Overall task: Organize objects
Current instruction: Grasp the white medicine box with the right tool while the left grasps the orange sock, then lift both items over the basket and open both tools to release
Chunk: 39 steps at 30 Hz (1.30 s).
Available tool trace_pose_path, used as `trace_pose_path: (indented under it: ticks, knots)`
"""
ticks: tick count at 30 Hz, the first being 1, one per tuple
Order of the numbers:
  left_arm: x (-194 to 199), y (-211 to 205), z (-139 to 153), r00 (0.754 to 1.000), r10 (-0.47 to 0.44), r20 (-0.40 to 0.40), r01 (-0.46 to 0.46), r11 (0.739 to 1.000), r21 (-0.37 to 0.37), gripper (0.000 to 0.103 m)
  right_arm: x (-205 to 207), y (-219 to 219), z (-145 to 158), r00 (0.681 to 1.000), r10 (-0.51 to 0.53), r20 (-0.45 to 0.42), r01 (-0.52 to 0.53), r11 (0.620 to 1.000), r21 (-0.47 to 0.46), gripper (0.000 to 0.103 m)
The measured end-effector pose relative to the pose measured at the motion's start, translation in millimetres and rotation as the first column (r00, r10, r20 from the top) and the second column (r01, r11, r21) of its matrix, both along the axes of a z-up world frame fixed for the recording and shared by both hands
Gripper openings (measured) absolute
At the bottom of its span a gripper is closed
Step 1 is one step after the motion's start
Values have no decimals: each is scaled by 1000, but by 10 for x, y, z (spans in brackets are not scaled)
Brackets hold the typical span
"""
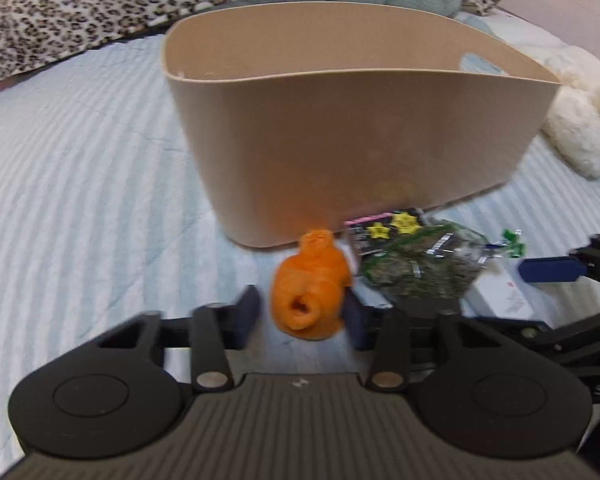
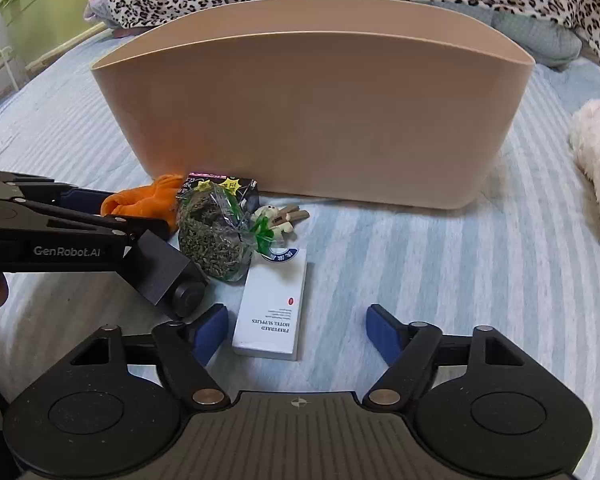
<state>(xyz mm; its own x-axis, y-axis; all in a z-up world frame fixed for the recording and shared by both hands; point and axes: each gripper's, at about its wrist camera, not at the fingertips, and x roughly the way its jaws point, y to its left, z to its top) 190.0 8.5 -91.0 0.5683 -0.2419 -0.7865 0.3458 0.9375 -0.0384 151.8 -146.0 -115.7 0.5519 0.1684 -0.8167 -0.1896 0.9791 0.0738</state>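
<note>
Left wrist view – left gripper (image 1: 302, 314) pinching orange cloth (image 1: 310, 286), right gripper (image 2: 296, 332) open astride white box (image 2: 274, 312).

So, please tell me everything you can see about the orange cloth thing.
The orange cloth is soft, fuzzy fabric rolled into a small bundle, one open end toward the left wrist camera. It lies on the striped bedspread in front of the beige basket, beside the clear bag of dried herbs. It sits between the left gripper's fingers; contact is unclear.
</note>
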Motion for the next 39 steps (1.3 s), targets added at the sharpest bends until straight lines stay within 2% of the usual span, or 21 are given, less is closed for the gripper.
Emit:
trace_pose_path:
  ticks: [2, 3, 4, 5, 7, 14, 20, 31, 39]
  knots:
    - [-26, -14, 4, 1000, -8, -3, 8, 1000, -12, 19, -30, 31, 15, 1000, 3, 15, -3, 1000, -21, 55]
    - [-44, -16, 9, 1000, -7, -1, 7, 1000, -14, 17, -50, 45, 22, 1000, 5, 24, -4, 999, -34, 51]
    - [-67, -11, 16, 1000, -3, 4, 3, 1000, -18, 10, -68, 52, 29, 1000, 7, 31, -6, 999, -40, 44]
    - [-89, 6, 13, 1000, 3, 5, -3, 1000, -23, 10, -85, 54, 36, 999, 9, 35, -7, 999, -42, 35]
    - [-132, 38, 26, 1000, 21, 3, -21, 999, -32, 10, -119, 41, 54, 999, 4, 43, -2, 999, -44, 28]
    - [-322, 196, 138, 997, 72, 10, -71, 995, -69, 9, -220, -61, 120, 998, -20, 56, 21, 1000, -16, 28]
    - [-491, 188, 352, 996, 63, 63, -60, 997, -57, 9, -372, -221, 267, 995, -61, 79, 59, 998, 19, 28]
    - [-673, 117, 967, 976, 28, 214, -13, 998, -69, 9, -364, -521, 872, 965, -101, 242, 92, 994, 51, 28]
    - [-464, -20, 1384, 948, 27, 317, -2, 997, -80, 9, -152, -687, 1230, 932, -152, 329, 131, 988, 85, 28]
